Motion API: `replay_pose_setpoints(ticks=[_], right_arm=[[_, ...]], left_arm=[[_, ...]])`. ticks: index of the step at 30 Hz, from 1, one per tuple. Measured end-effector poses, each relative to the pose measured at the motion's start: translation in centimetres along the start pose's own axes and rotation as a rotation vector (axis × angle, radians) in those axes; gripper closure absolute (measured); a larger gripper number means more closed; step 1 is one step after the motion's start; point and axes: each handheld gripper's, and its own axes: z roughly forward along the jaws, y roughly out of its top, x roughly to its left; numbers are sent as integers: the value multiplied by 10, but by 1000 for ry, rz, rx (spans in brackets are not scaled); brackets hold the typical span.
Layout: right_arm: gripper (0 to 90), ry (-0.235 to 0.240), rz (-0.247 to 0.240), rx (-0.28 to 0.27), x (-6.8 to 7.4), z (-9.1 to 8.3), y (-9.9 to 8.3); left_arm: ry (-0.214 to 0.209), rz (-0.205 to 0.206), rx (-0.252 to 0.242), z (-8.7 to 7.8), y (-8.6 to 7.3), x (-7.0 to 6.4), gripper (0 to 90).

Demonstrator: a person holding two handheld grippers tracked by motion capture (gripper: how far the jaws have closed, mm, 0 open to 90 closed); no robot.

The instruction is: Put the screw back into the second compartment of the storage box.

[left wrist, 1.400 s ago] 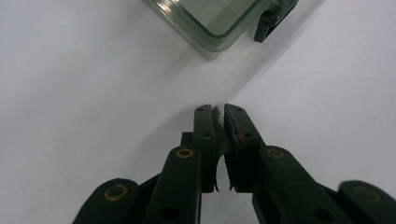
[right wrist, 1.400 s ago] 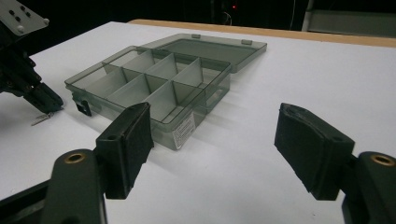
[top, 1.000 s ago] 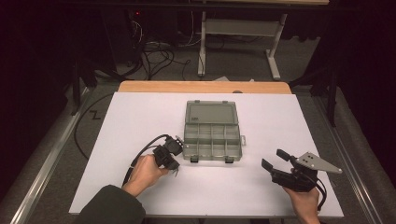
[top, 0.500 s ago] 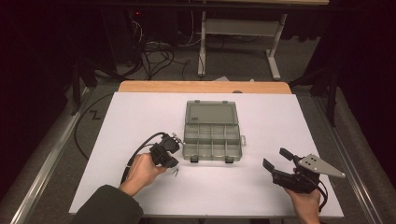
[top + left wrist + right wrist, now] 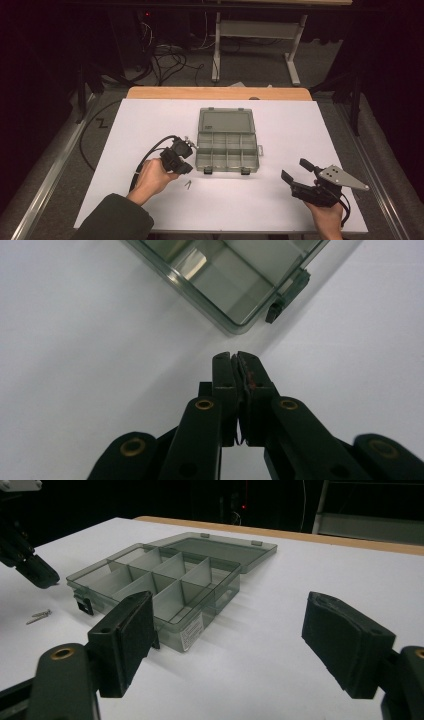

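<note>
A smoky clear organizer box (image 5: 227, 147) lies open at mid-table, its lid flat behind it and its compartments looking empty. My left gripper (image 5: 186, 167) sits just off the box's front-left corner. In the left gripper view its jaws (image 5: 235, 359) are pressed together, pointing at that corner and its latch (image 5: 276, 310); nothing shows between them. Two small screws (image 5: 189, 184) lie on the white surface just in front of the left hand. My right gripper (image 5: 295, 169) hovers at the front right with its jaws spread wide (image 5: 235, 640), facing the box (image 5: 165, 580), with nothing between them.
The white tabletop (image 5: 300, 125) has bare room on both sides of the box. A wooden strip (image 5: 220, 93) runs along the far edge. Cables and a metal stand sit on the dark floor beyond. In the right gripper view the screws (image 5: 39, 616) lie below the left gripper (image 5: 27, 565).
The right gripper has drifted slightly to the right and stays open. The left gripper has stayed by the box's corner.
</note>
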Motion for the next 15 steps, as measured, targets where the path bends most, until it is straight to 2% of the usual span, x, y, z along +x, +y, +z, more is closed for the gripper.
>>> replay_pose_setpoints(ticks=[9, 15], right_arm=[[224, 11, -2, -10, 1, 0, 0], [224, 13, -2, -2, 1, 2, -1]], left_arm=[[-25, 9, -20, -7, 13, 0, 873], [-22, 26, -27, -10, 21, -4, 872]])
